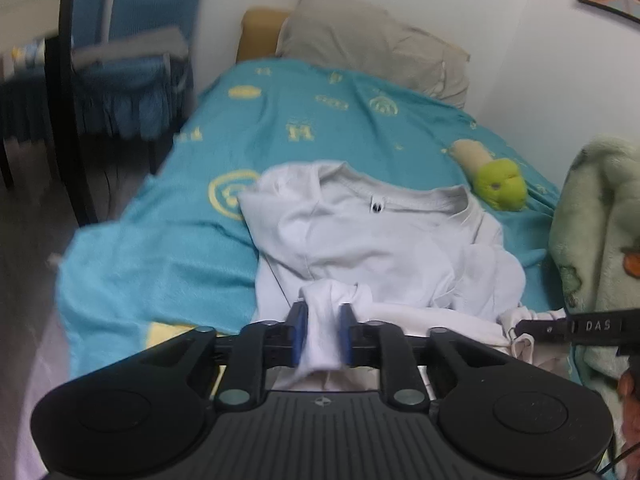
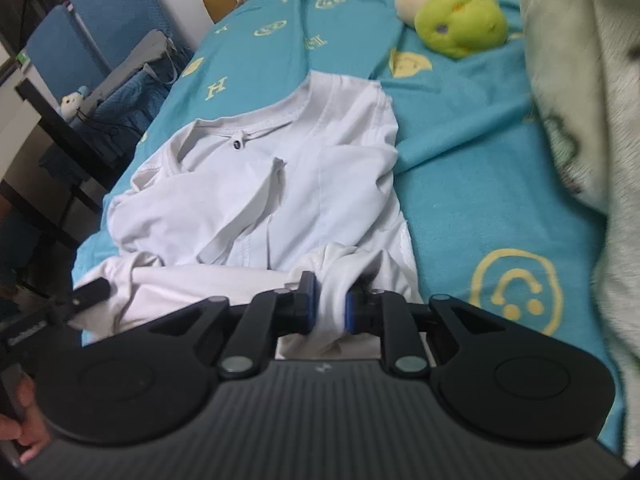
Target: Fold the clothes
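A white T-shirt (image 1: 360, 240) (image 2: 280, 184) lies crumpled on the teal bedspread (image 1: 300, 120) (image 2: 460, 160), collar toward the pillow, its lower part doubled over near me. My left gripper (image 1: 324, 320) sits at the near left edge of the shirt. A loose bunch of white cloth stands between its blue pads, which are set apart. My right gripper (image 2: 332, 300) is at the near right edge, and its pads pinch a bunch of the same shirt. Each view shows the other gripper's dark finger at its side edge, beside the hem.
A green plush toy (image 1: 500, 184) (image 2: 460, 24) lies beyond the shirt on the right. A pale green blanket (image 1: 600, 220) (image 2: 580, 80) is heaped along the right side. A grey pillow (image 1: 368, 40) is at the head, and blue chairs (image 1: 132, 60) (image 2: 100, 20) stand left of the bed.
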